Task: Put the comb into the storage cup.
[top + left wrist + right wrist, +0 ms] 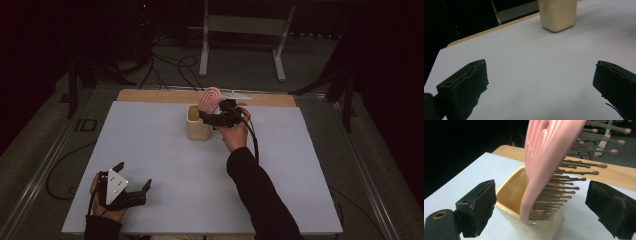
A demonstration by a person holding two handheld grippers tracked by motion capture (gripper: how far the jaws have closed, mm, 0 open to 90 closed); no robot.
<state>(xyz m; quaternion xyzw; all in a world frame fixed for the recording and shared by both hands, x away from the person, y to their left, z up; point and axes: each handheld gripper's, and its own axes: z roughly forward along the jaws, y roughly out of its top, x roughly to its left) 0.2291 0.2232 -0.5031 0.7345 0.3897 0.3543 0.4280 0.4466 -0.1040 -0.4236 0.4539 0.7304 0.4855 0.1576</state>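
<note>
A white table top (165, 165) with a wooden strip (150, 95) along its far edge — behind it, black cables (170, 67) and a grey metal stand (245, 30) on the floor.

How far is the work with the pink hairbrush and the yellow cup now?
Done: the pink hairbrush stands with its lower end inside the yellow cup, leaning on the rim. In hand: nothing is gripped; the right gripper has open jaws on either side of the brush, pads apart from it. The left gripper rests open at the near edge of the white table. Left: probably only drawing the right gripper away.
</note>
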